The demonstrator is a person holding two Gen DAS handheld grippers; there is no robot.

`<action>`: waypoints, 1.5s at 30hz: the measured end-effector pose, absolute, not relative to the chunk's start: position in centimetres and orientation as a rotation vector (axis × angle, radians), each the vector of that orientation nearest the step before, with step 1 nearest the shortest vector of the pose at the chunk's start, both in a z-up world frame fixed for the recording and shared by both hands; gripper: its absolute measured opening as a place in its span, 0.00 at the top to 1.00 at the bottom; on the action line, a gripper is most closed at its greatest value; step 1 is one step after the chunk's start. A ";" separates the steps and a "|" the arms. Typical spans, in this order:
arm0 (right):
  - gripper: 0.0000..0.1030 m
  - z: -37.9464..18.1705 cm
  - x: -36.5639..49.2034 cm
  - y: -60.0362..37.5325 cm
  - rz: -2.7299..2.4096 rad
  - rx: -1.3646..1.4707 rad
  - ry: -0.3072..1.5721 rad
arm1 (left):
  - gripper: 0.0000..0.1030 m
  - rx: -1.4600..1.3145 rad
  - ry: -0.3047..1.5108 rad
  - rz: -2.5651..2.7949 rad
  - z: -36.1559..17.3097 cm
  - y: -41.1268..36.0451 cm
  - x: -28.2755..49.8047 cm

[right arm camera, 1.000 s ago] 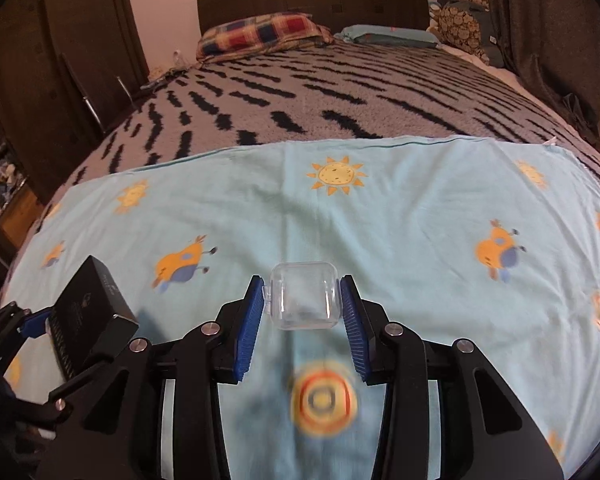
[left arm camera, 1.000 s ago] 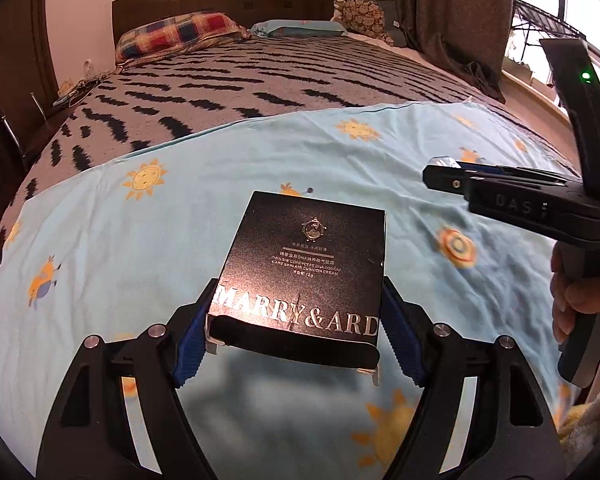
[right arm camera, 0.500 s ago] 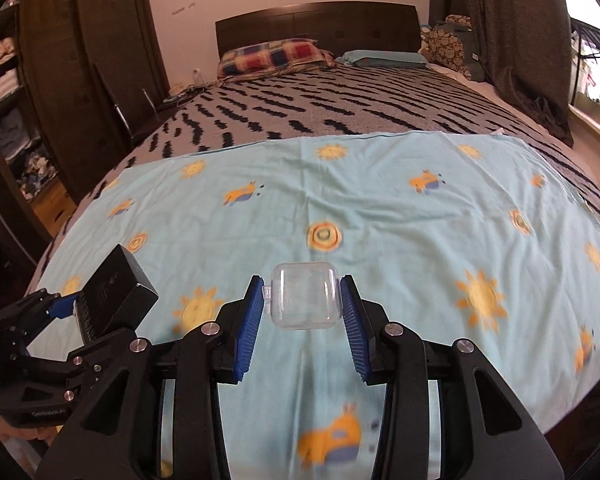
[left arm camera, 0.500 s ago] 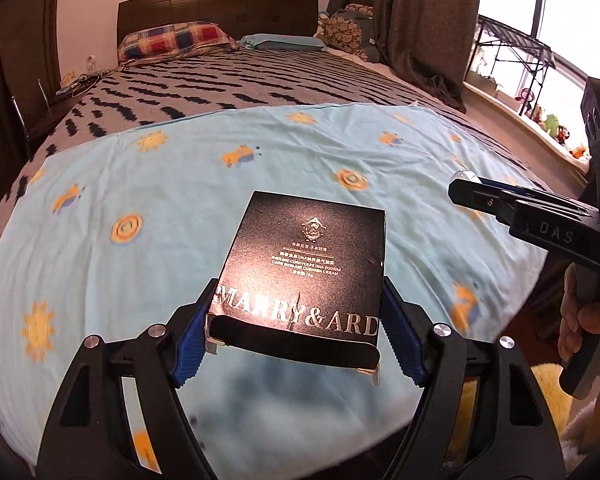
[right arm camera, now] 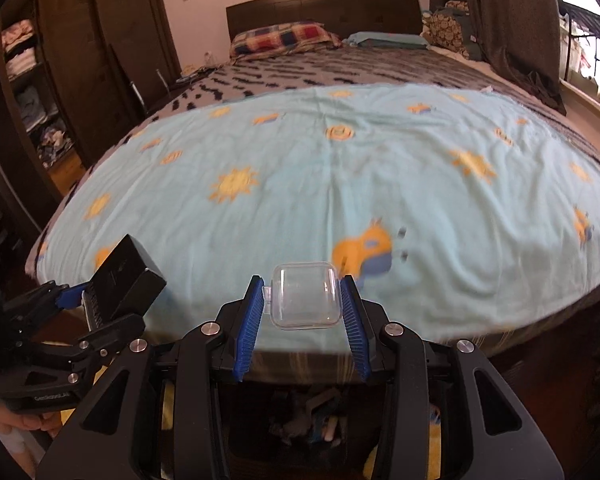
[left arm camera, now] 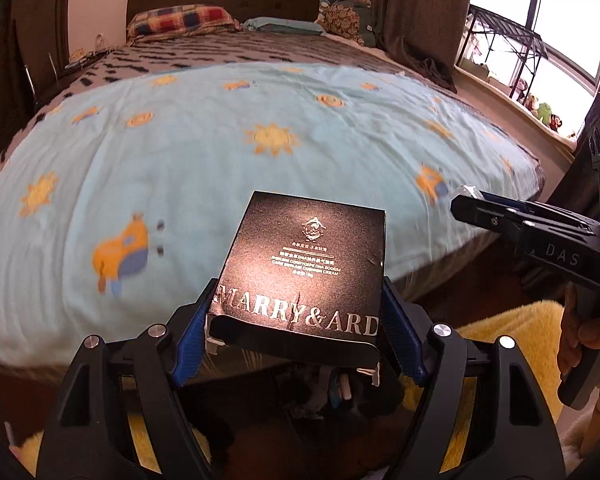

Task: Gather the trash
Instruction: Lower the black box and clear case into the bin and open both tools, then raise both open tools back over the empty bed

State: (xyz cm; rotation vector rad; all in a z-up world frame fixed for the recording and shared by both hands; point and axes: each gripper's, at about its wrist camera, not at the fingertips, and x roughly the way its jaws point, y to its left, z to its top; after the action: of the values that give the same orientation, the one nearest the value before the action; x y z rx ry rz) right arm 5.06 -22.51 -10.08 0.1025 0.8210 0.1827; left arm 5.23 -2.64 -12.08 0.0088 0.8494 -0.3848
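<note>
My left gripper (left arm camera: 298, 312) is shut on a black cardboard box (left arm camera: 304, 268) with silver lettering, held in the air past the foot of the bed. The box also shows at the left of the right wrist view (right arm camera: 124, 276). My right gripper (right arm camera: 305, 304) is shut on a small clear plastic case (right arm camera: 304, 300). From the left wrist view the right gripper (left arm camera: 466, 204) reaches in from the right. Below both grippers is a dark container holding several pieces of trash (right arm camera: 312, 420), partly hidden by the fingers.
The bed carries a light blue blanket (right arm camera: 340, 176) with sun and bird prints over a striped cover. Yellow rug (left arm camera: 512, 332) lies on the floor around the dark container. Wardrobe shelves (right arm camera: 28, 80) stand at left; curtains and a window rack (left arm camera: 500, 40) at right.
Both grippers have pulled back from over the blanket to beyond the bed's foot edge, still holding the box and the case. The floor and the trash container have come into view below.
</note>
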 end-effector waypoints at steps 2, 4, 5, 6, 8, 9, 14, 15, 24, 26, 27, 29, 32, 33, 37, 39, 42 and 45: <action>0.61 -11.4 4.3 -22.4 0.186 0.110 0.846 | 0.29 0.004 0.869 -0.388 -13.1 -2.6 4.4; 0.61 -13.0 3.6 -22.3 0.184 0.121 0.877 | 0.29 0.005 0.888 -0.393 -14.1 -2.7 3.6; 0.61 -13.5 3.3 -22.4 0.185 0.127 0.887 | 0.29 0.009 0.897 -0.396 -14.7 -2.8 3.2; 0.61 -14.2 3.0 -22.4 0.186 0.135 0.902 | 0.29 0.013 0.911 -0.402 -15.3 -2.9 2.8; 0.61 -15.5 2.5 -22.5 0.185 0.142 0.926 | 0.29 0.021 0.937 -0.408 -16.6 -3.2 2.5; 0.61 -16.2 2.3 -22.6 0.183 0.145 0.938 | 0.29 0.025 0.952 -0.410 -17.2 -3.2 2.4; 0.61 -19.5 1.5 -22.9 0.174 0.155 0.996 | 0.29 0.042 1.038 -0.423 -21.1 -4.2 2.1; 0.61 -20.4 1.5 -22.9 0.169 0.154 1.012 | 0.29 0.049 1.050 -0.421 -21.9 -4.3 2.2; 0.61 -25.3 1.8 -22.7 0.158 0.148 1.107 | 0.29 0.063 1.148 -0.418 -27.7 -5.4 3.5; 0.61 -25.9 1.9 -22.7 0.160 0.147 1.122 | 0.29 0.068 1.167 -0.408 -28.6 -5.3 3.9; 0.61 -26.2 2.0 -22.6 0.158 0.145 1.129 | 0.29 0.068 1.175 -0.403 -29.0 -5.2 4.2; 0.61 -26.7 2.2 -22.4 0.158 0.145 1.141 | 0.29 0.061 1.188 -0.396 -29.5 -5.1 4.5; 0.60 -26.9 2.3 -22.6 0.158 0.147 1.143 | 0.29 0.057 1.194 -0.403 -29.8 -5.5 4.6; 0.60 -26.9 2.5 -22.4 0.157 0.148 1.143 | 0.29 0.056 1.196 -0.408 -29.8 -5.6 4.6; 0.55 -26.6 3.0 -21.9 0.157 0.149 1.146 | 0.28 0.062 1.202 -0.418 -29.8 -6.0 4.7; 0.44 -26.1 3.1 -21.8 0.151 0.152 1.137 | 0.22 0.070 1.200 -0.418 -29.6 -6.1 4.6; 0.40 -24.7 3.9 -22.4 0.137 0.165 1.123 | 0.15 0.087 1.176 -0.404 -28.9 -6.1 4.4; 0.36 -23.1 3.6 -23.1 0.125 0.195 1.087 | 0.11 0.115 1.133 -0.379 -27.7 -5.8 3.8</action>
State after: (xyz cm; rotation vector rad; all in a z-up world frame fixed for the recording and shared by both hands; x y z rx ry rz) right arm 3.63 -23.15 -23.14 0.1946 1.0873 0.1248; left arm 3.79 -5.83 -27.72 0.1154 1.1326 -0.3788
